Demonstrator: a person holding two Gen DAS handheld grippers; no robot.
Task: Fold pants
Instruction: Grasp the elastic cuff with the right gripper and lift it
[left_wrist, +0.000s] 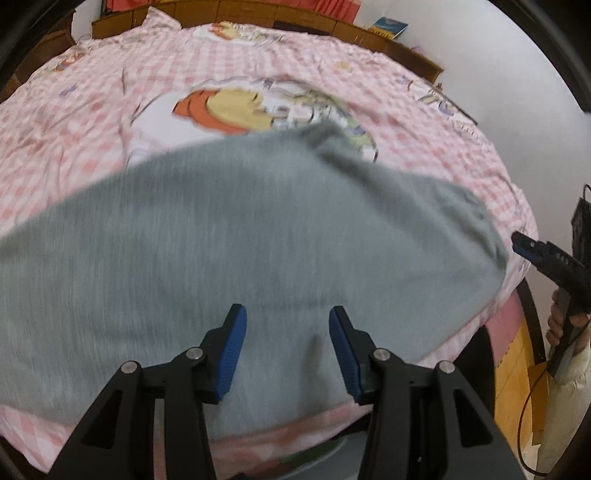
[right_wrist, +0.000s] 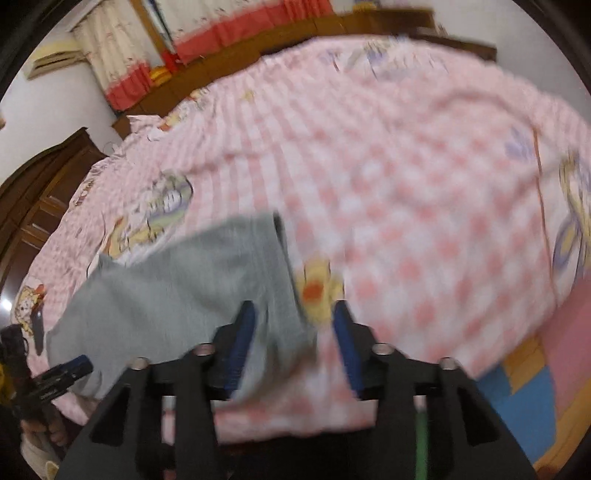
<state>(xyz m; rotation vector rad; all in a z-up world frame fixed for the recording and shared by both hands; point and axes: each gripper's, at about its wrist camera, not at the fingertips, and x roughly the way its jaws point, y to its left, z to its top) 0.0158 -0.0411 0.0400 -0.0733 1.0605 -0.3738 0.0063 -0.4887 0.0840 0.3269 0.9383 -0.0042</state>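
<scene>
I am hovering my left gripper (left_wrist: 284, 347), jaws apart and empty, over the gray pants (left_wrist: 221, 240) stretching sideways beneath, while my right gripper (right_wrist: 293, 343), also agape, is sitting at their end.

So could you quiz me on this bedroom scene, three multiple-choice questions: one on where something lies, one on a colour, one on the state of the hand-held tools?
1. Where do the pants lie?
A. On the bed's checked cover
B. On the floor
C. Over a chair

2. What colour are the pants?
A. Red
B. Grey
C. Black

3. How do the two tools stand?
A. Both clamped on the pants
B. One clamped, one open
C. Both open, nothing pinched

Answers:
1 A, the pants are spread on the pink checked cover near the bed's edge.
2 B, the cloth is plain grey in both views.
3 C, the left tool and the right tool each show a clear gap between their blue pads, with no fabric squeezed.
</scene>
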